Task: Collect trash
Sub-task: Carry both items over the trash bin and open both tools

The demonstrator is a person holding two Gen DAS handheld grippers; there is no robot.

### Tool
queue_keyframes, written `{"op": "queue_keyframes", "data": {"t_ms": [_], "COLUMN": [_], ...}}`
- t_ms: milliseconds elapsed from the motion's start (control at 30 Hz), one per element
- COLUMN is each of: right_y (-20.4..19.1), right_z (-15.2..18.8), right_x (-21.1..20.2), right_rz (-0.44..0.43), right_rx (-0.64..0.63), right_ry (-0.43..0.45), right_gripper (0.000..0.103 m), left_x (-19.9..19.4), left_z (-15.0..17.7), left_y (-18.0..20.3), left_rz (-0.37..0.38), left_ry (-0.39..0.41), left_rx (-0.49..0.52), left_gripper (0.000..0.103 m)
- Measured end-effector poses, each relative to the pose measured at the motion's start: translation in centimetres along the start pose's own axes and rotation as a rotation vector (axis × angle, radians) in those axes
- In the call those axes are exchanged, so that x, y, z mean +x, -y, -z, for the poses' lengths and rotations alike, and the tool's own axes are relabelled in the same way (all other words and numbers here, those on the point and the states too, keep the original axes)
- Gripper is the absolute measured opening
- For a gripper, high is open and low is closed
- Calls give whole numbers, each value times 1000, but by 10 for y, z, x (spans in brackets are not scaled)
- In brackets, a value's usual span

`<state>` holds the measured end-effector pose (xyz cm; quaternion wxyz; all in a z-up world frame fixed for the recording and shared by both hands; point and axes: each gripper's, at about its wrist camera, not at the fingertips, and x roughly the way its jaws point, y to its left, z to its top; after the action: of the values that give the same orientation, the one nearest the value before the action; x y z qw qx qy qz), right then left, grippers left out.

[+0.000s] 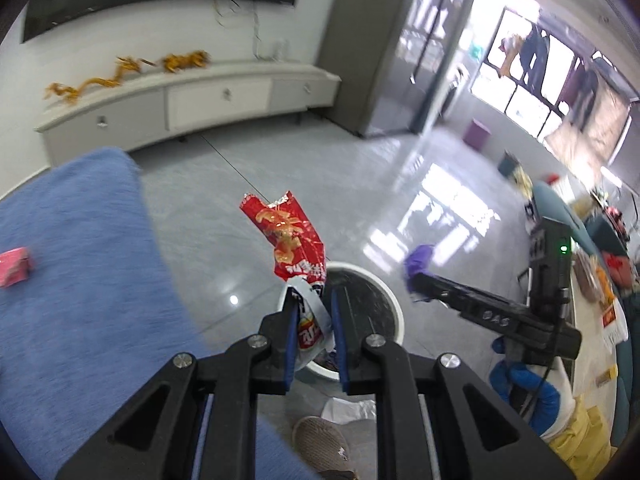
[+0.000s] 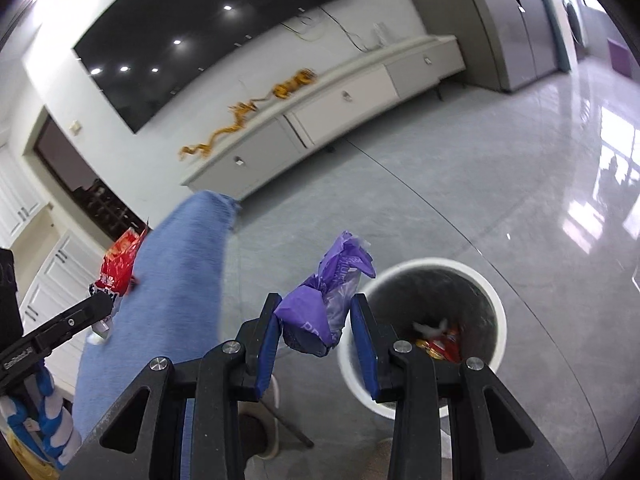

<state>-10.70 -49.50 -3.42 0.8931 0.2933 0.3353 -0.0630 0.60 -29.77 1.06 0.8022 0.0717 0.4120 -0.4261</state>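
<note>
Red snack wrapper is pinched in the left claw just above the white bin; the right claw grips a purple wrapper beside that bin. Some trash already lies inside. Both drops remain, and a pink packet waits on blue cloth well away from the bin.

Bright daylight pours through the windows, blown out white, and throws hard glare across the glossy floor. Both fisheye views bend strongly with dark vignetted corners. Motion blur smears the blue cloth and the background.
</note>
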Motion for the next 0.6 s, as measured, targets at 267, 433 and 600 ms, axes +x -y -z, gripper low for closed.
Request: {"op": "queue_keyframes", "data": {"t_ms": [267, 433, 600], "right_y": [53, 68, 83], "right_z": [7, 10, 10], "right_x": [47, 67, 74], "right_rz": [40, 55, 85], "right_rx": [78, 106, 133], "right_ry": [-84, -119, -127], "right_gripper": [33, 35, 50], "left_x": [78, 111, 127], "left_z": [-10, -20, -30], "left_y": [28, 33, 39], "left_rz": [29, 76, 125], "left_ry": [-104, -135, -134], "left_rx": [34, 11, -19], "left_gripper": [15, 16, 49]}}
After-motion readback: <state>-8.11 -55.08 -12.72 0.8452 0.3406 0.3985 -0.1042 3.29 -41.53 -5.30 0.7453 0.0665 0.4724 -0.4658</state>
